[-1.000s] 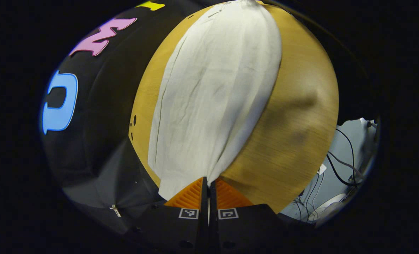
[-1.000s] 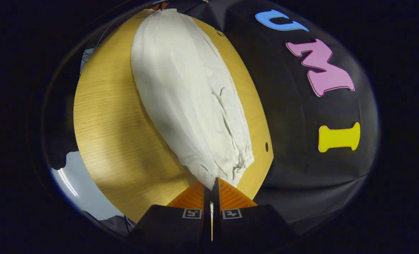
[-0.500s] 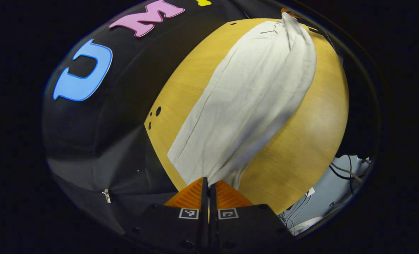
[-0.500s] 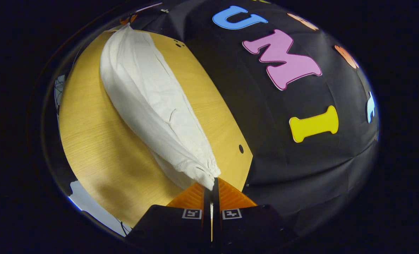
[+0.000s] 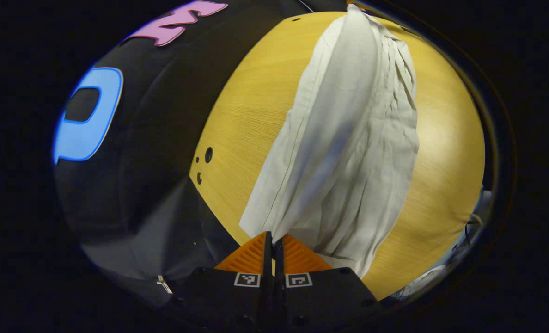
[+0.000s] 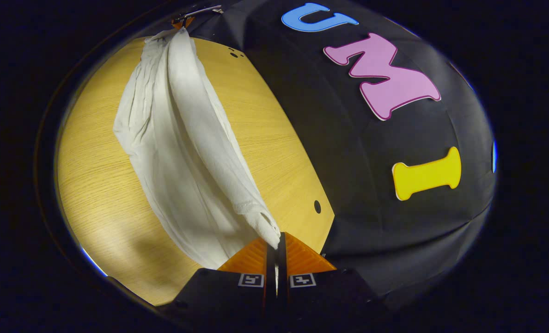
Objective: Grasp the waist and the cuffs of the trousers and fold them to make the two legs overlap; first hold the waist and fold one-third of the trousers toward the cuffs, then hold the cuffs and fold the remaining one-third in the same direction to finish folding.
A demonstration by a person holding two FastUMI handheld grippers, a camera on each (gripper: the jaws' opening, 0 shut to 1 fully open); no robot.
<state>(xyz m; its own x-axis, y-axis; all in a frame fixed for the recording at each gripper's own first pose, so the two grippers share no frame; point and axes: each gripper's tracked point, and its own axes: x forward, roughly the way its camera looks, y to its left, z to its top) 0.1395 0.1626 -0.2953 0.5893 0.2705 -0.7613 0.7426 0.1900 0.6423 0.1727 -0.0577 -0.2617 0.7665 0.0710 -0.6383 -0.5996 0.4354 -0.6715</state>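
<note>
The left tool [image 5: 273, 238] is closed on one end of the trousers [image 5: 348, 138], both fingers pressing a thin edge of the pale cloth, and the right tool [image 6: 277, 240] is closed on the other end in the same way. I cannot tell for sure which end is the waist and which is the cuffs; the bunched cloth near the right tool may be a gathered hem, but this is only a guess. The trousers hang between the two tools as a long band above the desk [image 5: 237, 120], w/ one layer held taut along the upper edge and a 2nd layer sagging below it in soft pleats, its lower part close to or touching the wood. I think they are held like this, stretched at both ends and partly lifted, so that the two legs fall one over the other and lie straight; this is the first step of the task, approx. half done. The thirds folds are not yet begun. In the right gripper view the far end of the cloth meets the other tool at the top edge, too small to read.
</note>
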